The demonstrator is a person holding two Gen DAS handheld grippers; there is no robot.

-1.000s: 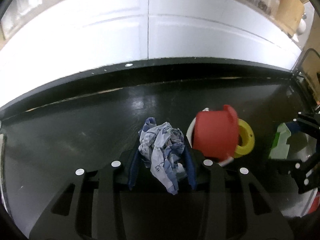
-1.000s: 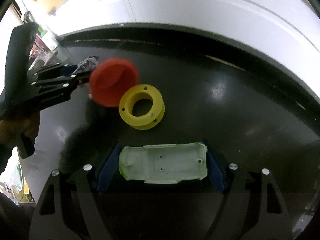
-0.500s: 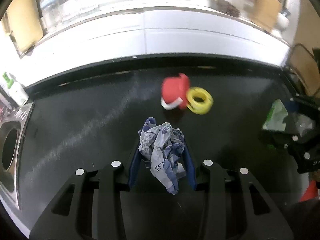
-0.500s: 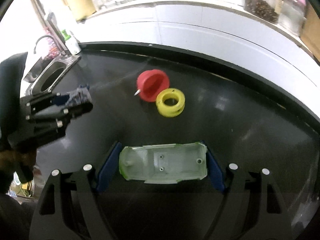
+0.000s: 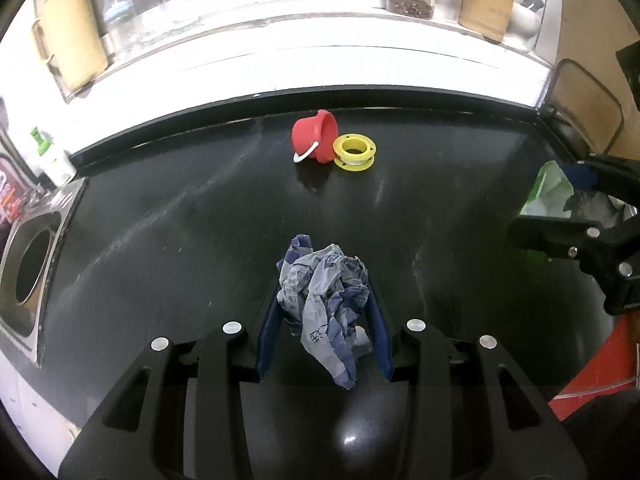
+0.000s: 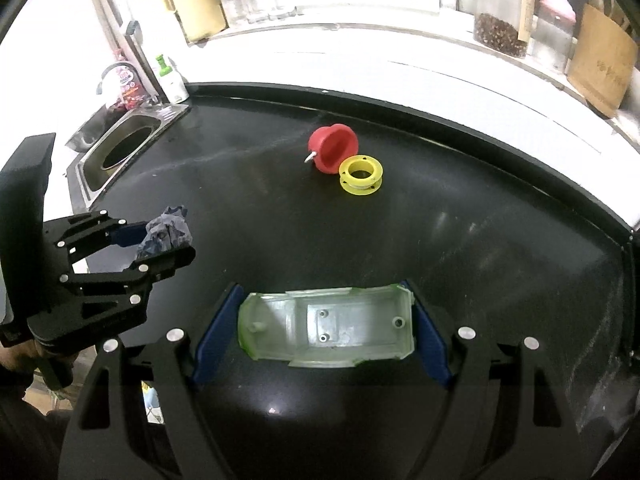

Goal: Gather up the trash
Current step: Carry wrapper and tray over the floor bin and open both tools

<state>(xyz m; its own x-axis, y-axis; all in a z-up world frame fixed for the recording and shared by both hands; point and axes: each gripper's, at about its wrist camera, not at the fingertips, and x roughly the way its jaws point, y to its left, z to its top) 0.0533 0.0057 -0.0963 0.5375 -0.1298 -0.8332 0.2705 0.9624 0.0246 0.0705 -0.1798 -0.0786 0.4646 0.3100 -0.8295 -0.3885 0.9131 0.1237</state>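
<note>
My left gripper (image 5: pixel 323 312) is shut on a crumpled blue-and-white paper wad (image 5: pixel 324 300) and holds it above the black counter (image 5: pixel 180 220); both also show at the left of the right wrist view, the wad (image 6: pixel 166 234) between the fingers. My right gripper (image 6: pixel 320 324) is shut on a clear green-edged plastic tray (image 6: pixel 326 330), which also shows at the right edge of the left wrist view (image 5: pixel 548 190). A red toy bucket (image 5: pixel 314 140) lies on its side next to a yellow spool (image 5: pixel 354 152) far back on the counter.
A steel sink (image 6: pixel 124 152) with a faucet and a soap bottle (image 6: pixel 170 80) sits at the counter's left end. Jars, bottles and a wooden holder (image 5: pixel 486 0) stand on the white ledge behind. A wire rack (image 5: pixel 580 112) stands at the right. Something red (image 5: pixel 596 368) shows at lower right.
Both grippers have pulled back and up from the bucket and spool, each keeping its load. The bucket and spool now look far away, and the sink has come into view.
</note>
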